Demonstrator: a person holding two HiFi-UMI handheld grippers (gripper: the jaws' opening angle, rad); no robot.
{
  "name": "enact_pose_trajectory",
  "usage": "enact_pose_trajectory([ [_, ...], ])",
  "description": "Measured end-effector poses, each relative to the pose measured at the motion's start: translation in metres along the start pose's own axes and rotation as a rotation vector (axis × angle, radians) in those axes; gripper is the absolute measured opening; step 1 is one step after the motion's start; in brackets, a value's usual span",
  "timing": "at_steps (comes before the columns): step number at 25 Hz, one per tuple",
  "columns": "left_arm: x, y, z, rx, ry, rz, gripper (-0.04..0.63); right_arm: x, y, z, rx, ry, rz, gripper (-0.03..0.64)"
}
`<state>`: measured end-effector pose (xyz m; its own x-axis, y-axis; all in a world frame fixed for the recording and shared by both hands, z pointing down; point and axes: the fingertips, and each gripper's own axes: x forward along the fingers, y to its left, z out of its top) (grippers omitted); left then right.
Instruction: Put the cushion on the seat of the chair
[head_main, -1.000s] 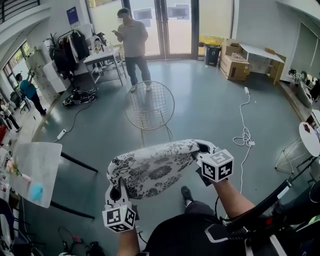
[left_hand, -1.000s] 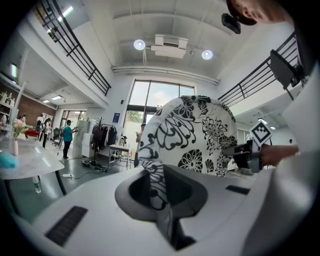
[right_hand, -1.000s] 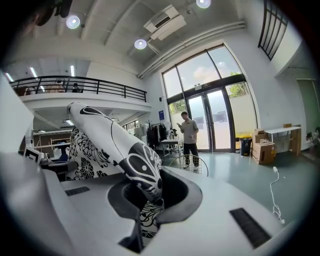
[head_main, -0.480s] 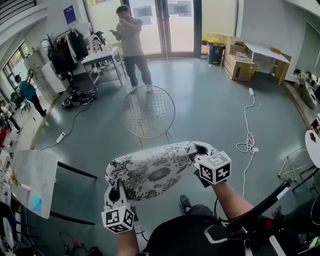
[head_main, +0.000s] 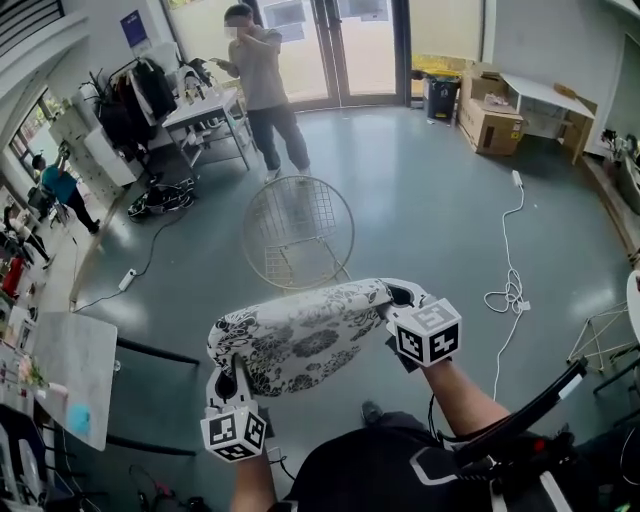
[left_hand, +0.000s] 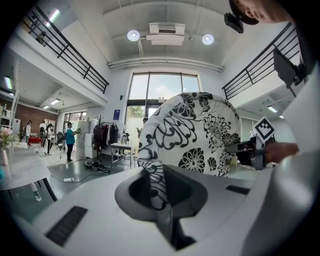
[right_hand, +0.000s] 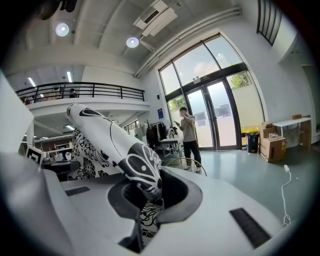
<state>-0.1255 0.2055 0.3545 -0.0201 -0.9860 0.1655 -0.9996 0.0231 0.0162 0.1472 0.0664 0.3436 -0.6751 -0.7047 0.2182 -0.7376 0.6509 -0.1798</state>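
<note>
Here the left tool (head_main: 238, 378) and right tool (head_main: 396, 298), clamped shut on opposite edges, hold the black-and-white floral fabric cushion (head_main: 300, 335) spread at lower centre, seemingly to land flat on the round wire-mesh chair (head_main: 296, 232) higher in the frame.

Open workshop hall: mezzanine railing (left_hand: 70, 55), glass doors (head_main: 345, 45), cardboard boxes (head_main: 492, 128), clothes rack (head_main: 140, 95), floor cable (head_main: 508, 297).

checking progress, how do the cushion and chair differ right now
The cushion is fabric with a black-and-white flower print; the chair is bare wire mesh. The cushion is held up, pinched by the left tongs and right tongs; the chair stands empty on the floor. Both look rounded.
</note>
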Motion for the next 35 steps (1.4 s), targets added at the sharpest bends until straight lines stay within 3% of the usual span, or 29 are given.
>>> enact_pose_trajectory([
  [16,0.058,-0.017,0.007,0.049,0.047,0.056,0.018,0.05,-0.056,0.01,-0.001,0.003,0.073,0.029],
  [30,0.099,-0.011,0.006,0.044,0.031,0.037,0.018,0.082,-0.077,0.014,0.001,-0.006,0.046,0.029],
  [35,0.135,0.006,0.021,0.037,0.023,0.045,0.018,0.122,-0.087,0.034,-0.009,-0.001,0.051,0.029],
])
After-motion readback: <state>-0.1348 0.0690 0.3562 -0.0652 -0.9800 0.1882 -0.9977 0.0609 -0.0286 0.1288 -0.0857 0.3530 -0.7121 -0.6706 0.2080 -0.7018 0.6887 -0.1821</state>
